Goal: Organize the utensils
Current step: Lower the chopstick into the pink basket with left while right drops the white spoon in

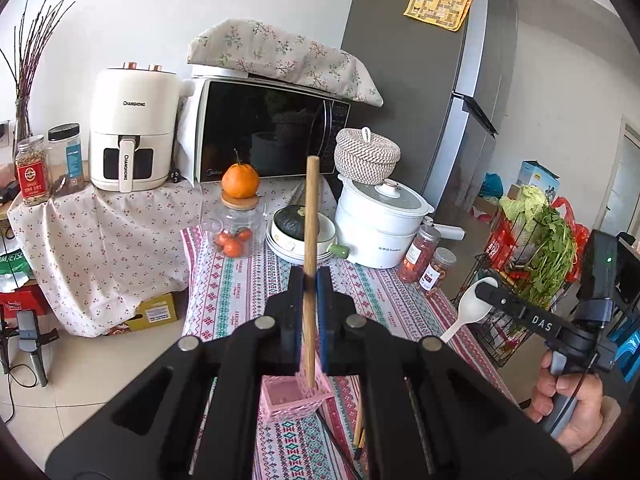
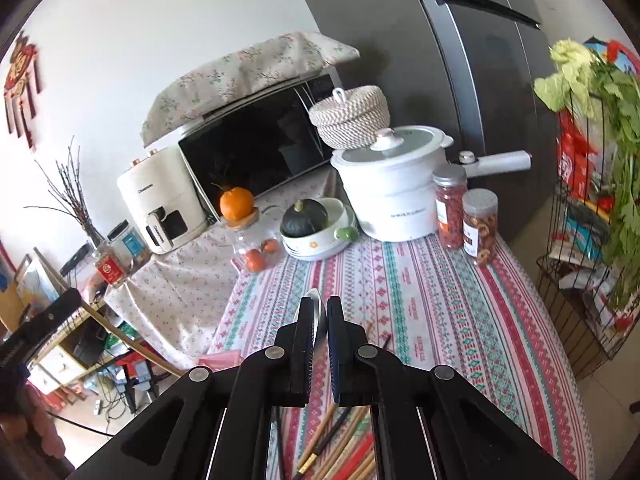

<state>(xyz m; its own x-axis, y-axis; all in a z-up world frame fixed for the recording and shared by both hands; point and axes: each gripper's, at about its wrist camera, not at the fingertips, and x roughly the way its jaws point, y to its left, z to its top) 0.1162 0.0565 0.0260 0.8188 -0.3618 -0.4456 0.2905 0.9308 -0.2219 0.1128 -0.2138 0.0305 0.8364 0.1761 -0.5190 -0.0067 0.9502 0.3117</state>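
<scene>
Black fingers of the left gripper (image 1: pixel 311 280) clamp a wooden chopstick (image 1: pixel 310 240), which stands nearly upright with its lower tip inside a pink basket (image 1: pixel 294 398) on the striped tablecloth (image 1: pixel 240 292). More chopsticks (image 1: pixel 359 432) lie flat on the cloth at about four o'clock from the basket, mostly hidden behind the gripper body. Out at three o'clock in the left view, the right gripper (image 1: pixel 486 286) pinches a white spoon (image 1: pixel 472 306), bowl uppermost. From the right wrist the same gripper (image 2: pixel 319 312) is closed on the spoon (image 2: pixel 318 312), seen edge-on as a thin pale sliver, so its shape is hard to read there. Loose chopsticks (image 2: pixel 340 440), wooden, dark and what may be red ones, lie on the cloth at six o'clock beneath the fingers. At twelve o'clock stand a white pot (image 2: pixel 394 196) and a small squash (image 2: pixel 304 216).
</scene>
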